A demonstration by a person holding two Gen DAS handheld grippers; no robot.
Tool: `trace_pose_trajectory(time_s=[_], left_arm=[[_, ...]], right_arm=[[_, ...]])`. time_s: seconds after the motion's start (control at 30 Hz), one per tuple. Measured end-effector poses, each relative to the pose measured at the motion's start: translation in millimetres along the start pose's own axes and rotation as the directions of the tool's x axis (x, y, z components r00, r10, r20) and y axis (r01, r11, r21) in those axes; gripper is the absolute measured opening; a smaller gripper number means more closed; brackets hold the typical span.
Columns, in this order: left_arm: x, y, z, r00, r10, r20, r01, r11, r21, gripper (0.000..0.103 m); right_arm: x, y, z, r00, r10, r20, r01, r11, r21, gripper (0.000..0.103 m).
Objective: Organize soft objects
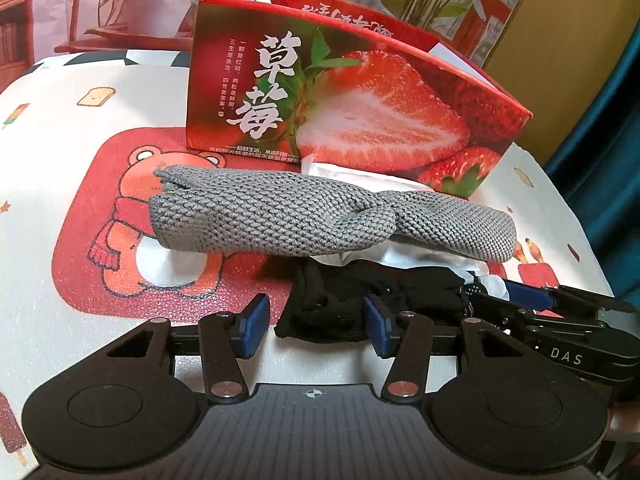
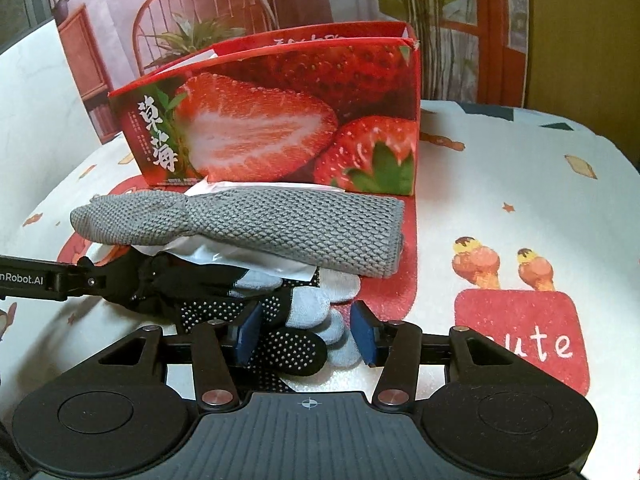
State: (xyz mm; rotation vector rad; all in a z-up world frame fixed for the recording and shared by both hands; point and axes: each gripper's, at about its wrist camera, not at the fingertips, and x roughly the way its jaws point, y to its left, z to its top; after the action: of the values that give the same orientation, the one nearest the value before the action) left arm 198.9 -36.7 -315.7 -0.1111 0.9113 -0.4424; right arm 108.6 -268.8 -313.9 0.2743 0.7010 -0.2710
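Observation:
A black glove with grey fingers and grip dots [image 2: 298, 312] lies on the table in front of a grey knitted cloth [image 1: 320, 216]. My left gripper [image 1: 317, 328] stands open around its black cuff [image 1: 332, 312]; a strip of table shows beside the left pad. My right gripper [image 2: 306, 336] is open over the glove's fingertips, with the dotted and grey fingers lying between its pads. The grey cloth [image 2: 260, 224] rests on a white plastic packet [image 2: 224, 256]. An open-topped strawberry box [image 1: 360, 92] stands behind them.
The table [image 2: 500, 184] has a printed cloth with a red bear patch [image 1: 160, 220] to the left. The strawberry box [image 2: 280, 120] blocks the far side. A potted plant [image 1: 156, 12] and a chair [image 2: 200, 12] appear on the backdrop behind.

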Motion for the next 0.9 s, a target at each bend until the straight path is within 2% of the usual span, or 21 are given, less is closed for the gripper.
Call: trace_pose_trajectory(time_s=[0.13,0.27,0.33,0.37,0.5,0.9], left_arm=[[0,-2,0,1.000,0.005,-0.006,-0.005,1.000,0.015,0.053],[0,-6,-1,1.000,-0.005,-0.011,0.005,0.999,0.038,0.042],[0,-9,-2,1.000,-0.008,-0.014,0.009,0.998,0.056,0.038],[0,-10,-3,1.000,-0.010,-0.015,0.011,0.998,0.062,0.035],[-1,-12,-5,1.000,-0.004,-0.015,0.006,0.996,0.086,0.034],[-12,-13,-17,1.000,-0.008,-0.025,0.009,0.998,0.064,0.028]], right_arm=[[0,0,1,1.000,0.002,-0.001,-0.002,1.000,-0.001,0.047],[0,0,1,1.000,0.005,-0.003,-0.005,1.000,-0.008,0.047],[-1,2,1,1.000,0.011,-0.006,-0.011,1.000,-0.010,0.043],[-1,2,1,1.000,0.021,-0.007,-0.021,1.000,-0.011,0.036],[-2,4,0,0.999,0.047,-0.016,-0.048,0.999,-0.013,0.026],[-12,6,-9,0.996,0.085,-0.032,-0.085,0.996,0.003,0.021]])
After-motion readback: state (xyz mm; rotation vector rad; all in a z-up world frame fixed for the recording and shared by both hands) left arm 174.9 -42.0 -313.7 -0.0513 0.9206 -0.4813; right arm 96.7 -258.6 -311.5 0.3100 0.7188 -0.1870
